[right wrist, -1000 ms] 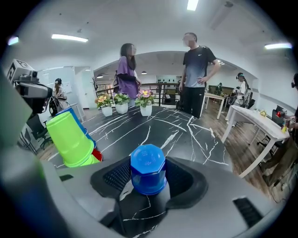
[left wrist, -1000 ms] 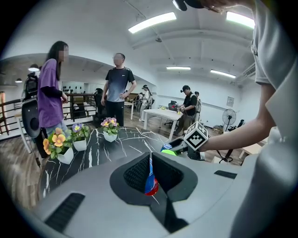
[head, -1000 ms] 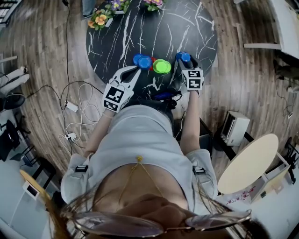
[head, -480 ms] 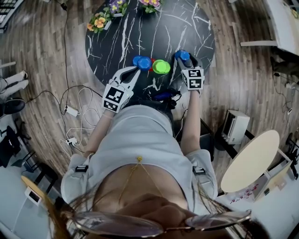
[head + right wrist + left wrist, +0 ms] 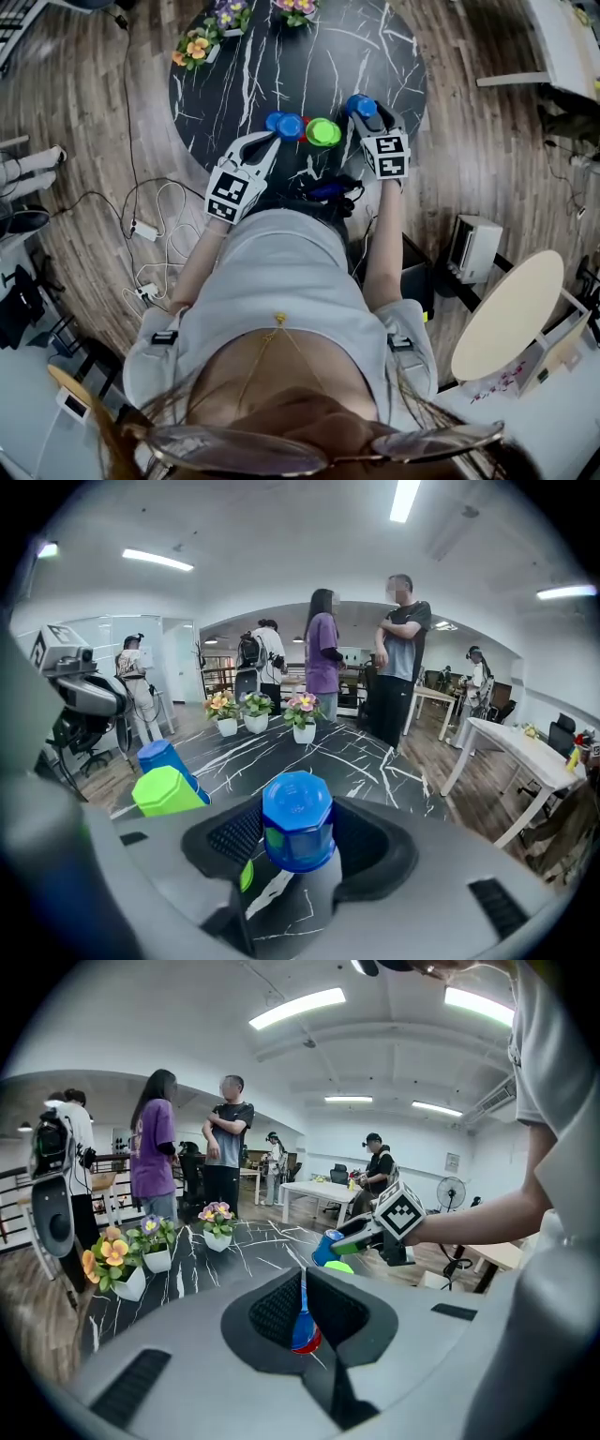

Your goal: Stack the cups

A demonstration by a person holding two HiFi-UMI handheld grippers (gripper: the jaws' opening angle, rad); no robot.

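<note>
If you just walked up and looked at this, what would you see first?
First, the bright blue cup clamped in the right gripper, held above the black marble table. Next, the neon green cup near the table's middle, beside a second blue cup whose rim the left gripper pinches. Little pots of flowers sit at the far edge.

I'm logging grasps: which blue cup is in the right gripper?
The blue cup right of the green cup; the other blue cup is pinched by the left gripper.
</note>
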